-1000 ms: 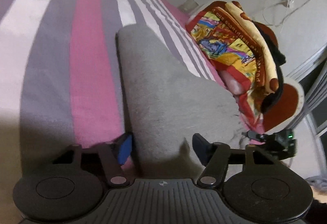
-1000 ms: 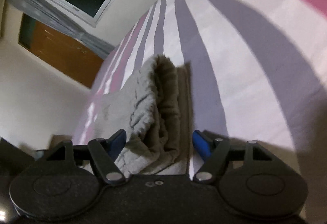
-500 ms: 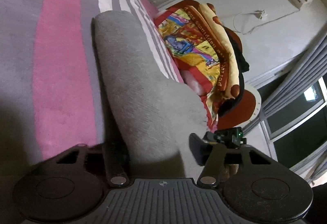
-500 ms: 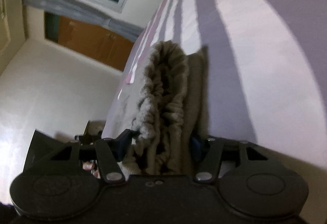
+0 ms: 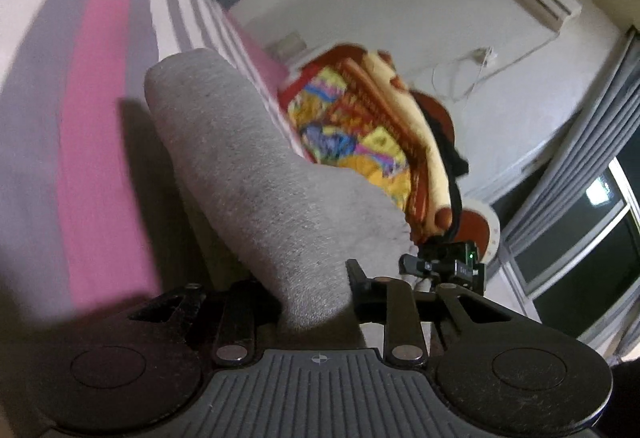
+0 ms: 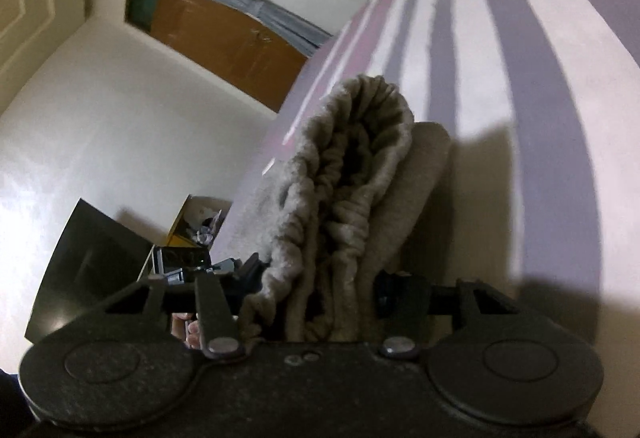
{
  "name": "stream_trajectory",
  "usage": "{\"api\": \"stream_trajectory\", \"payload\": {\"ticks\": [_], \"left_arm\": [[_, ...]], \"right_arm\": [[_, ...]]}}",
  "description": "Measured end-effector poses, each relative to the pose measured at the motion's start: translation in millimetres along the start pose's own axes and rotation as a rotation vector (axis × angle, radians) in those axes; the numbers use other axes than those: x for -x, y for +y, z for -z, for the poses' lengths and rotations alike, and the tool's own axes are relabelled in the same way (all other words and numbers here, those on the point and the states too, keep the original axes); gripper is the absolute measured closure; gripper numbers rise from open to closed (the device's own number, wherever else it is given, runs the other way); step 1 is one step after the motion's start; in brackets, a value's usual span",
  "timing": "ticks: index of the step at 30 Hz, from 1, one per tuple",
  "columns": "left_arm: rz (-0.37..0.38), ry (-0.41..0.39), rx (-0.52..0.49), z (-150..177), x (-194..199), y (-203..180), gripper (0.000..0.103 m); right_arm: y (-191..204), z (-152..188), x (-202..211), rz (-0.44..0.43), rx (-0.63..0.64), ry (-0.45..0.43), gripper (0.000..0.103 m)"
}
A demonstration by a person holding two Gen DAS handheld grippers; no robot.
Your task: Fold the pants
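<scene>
**Both tongs close on grey pants over striped bed**

The left tongs (image 5: pixel 316 294) pinch one end of the grey pants (image 5: pixel 256 174), their jaws having just been closing on the fabric between them. The right tongs (image 6: pixel 316 286) clamp the bunched elastic waistband (image 6: pixel 352 174), jaws likewise just closing. The garment's long axis runs straight away from each gripper, over the striped bed (image 5: pixel 92 126). A colourful blanket (image 5: pixel 360 126) lies at the far right.
</scene>
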State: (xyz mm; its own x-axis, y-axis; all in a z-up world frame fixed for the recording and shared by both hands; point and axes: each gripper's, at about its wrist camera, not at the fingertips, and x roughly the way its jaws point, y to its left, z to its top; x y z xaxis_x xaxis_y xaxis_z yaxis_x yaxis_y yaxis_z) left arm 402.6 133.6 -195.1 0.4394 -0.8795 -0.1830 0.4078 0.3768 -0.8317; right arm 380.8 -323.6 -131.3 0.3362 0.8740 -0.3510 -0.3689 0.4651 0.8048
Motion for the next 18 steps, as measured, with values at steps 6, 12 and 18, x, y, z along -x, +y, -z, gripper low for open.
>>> {"api": "stream_trajectory", "payload": {"ticks": [6, 12, 18], "left_arm": [[-0.053, -0.069, -0.034, -59, 12, 9, 0.076], [-0.139, -0.092, -0.003, -92, 9, 46, 0.076], [-0.24, -0.034, 0.129, -84, -4, 102, 0.073]], "right_arm": [[12, -59, -44, -0.013, 0.051, -0.005, 0.054], [-6, -80, -85, 0.015, 0.04, 0.021, 0.054], [-70, -61, -109, 0.132, -0.124, 0.097, 0.053]]}}
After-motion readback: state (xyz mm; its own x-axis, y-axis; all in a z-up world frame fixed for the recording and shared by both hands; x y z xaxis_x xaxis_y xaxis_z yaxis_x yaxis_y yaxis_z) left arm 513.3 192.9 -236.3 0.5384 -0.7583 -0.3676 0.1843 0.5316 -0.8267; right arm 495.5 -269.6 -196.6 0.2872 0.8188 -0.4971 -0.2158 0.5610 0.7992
